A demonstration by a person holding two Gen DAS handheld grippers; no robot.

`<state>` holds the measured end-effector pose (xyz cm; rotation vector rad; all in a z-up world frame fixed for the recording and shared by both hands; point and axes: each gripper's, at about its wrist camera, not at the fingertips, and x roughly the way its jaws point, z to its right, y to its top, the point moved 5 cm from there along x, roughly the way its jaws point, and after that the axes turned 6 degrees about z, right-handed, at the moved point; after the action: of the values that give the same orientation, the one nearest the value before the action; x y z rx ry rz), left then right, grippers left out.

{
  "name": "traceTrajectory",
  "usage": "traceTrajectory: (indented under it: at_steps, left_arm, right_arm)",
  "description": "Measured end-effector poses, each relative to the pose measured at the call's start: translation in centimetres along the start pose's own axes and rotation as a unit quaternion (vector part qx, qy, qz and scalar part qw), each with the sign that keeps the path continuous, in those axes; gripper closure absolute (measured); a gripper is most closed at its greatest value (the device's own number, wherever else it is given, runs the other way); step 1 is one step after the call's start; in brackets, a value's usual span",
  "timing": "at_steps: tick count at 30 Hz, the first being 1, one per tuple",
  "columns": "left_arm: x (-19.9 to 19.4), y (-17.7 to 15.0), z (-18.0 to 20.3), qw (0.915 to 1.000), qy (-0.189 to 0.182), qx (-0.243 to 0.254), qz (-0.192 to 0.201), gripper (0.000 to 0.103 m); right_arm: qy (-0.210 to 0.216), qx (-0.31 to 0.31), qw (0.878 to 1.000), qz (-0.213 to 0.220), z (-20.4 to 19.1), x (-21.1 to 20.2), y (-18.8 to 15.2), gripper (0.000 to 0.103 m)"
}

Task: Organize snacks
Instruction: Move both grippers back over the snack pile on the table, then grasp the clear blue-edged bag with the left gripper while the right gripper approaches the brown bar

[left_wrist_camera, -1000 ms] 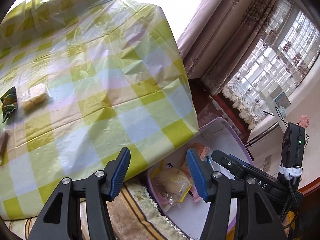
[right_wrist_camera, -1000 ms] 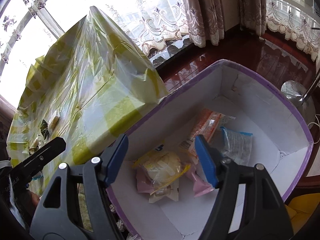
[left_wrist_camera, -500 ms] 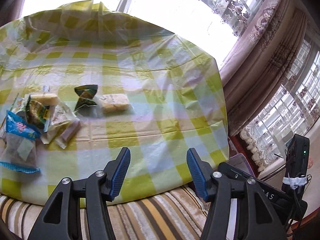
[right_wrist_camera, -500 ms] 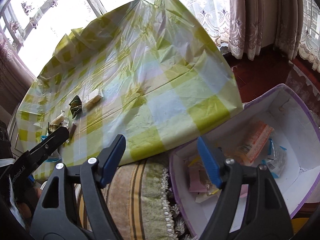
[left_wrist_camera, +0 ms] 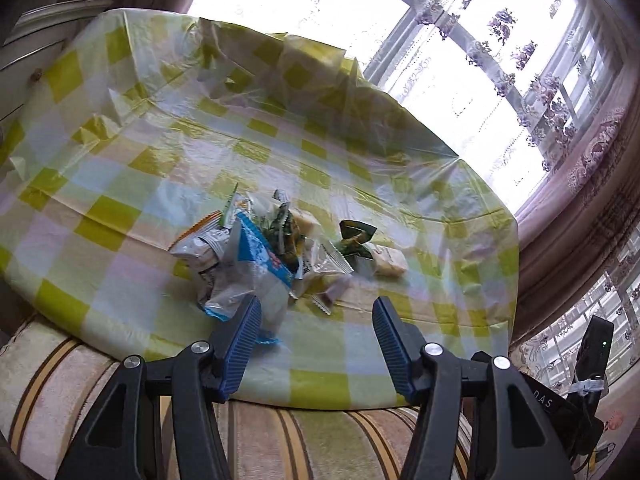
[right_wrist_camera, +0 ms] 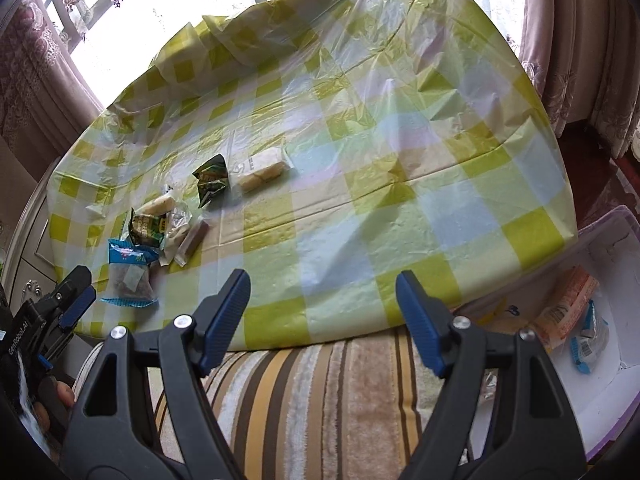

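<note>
A pile of snack packets (left_wrist_camera: 256, 256) lies on the table with the green-checked cloth (left_wrist_camera: 120, 200), with a blue-and-white packet (left_wrist_camera: 260, 256) nearest me. To its right are a green packet (left_wrist_camera: 356, 236) and a pale wrapped cake bar (left_wrist_camera: 390, 260). My left gripper (left_wrist_camera: 316, 312) hangs open over the table's near edge, just short of the pile, with nothing between its pads. My right gripper (right_wrist_camera: 322, 284) is open and empty over the near edge, further right. From there I see the pile (right_wrist_camera: 148, 232), green packet (right_wrist_camera: 212, 178), cake bar (right_wrist_camera: 264, 170) and left gripper (right_wrist_camera: 74, 300).
A white box with a purple rim (right_wrist_camera: 600, 380) stands low at the table's right and holds an orange packet (right_wrist_camera: 568, 308) and a clear blue-edged packet (right_wrist_camera: 588, 336). A striped cushion (right_wrist_camera: 320, 380) runs along the near side. Curtains and windows ring the table.
Both grippers have swung left from above the box to the table's near edge. The left one has turned to face the snack pile. The right jaws stand a little wider.
</note>
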<state>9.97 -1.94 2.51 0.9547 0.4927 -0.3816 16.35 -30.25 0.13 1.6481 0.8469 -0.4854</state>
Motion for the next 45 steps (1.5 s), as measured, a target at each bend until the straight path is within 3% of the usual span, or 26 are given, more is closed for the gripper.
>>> traceTrajectory:
  at_steps: [13, 23, 34, 45]
  left_arm:
    - [3.2, 0.5, -4.8, 0.9968, 0.012, -0.054, -0.057, 0.047]
    - [5.6, -0.7, -5.2, 0.9918, -0.003, -0.061, -0.112, 0.047]
    - [7.2, -0.9, -4.6, 0.9917, -0.006, -0.045, -0.121, 0.048]
    - [7.6, -1.3, -3.8, 0.9916, -0.026, -0.024, -0.124, 0.061]
  right_arm:
    - [0.019, -0.043, 0.999, -0.014, -5.2, 2.6, -0.2, 0.023]
    - [0.031, -0.063, 0.997, -0.033, -8.1, 5.4, 0.0, 0.022]
    - [0.042, -0.084, 0.994, -0.047, -11.6, 8.6, 0.2, 0.022]
    - [0.018, -0.108, 0.992, -0.068, -13.6, 12.1, 0.5, 0.022]
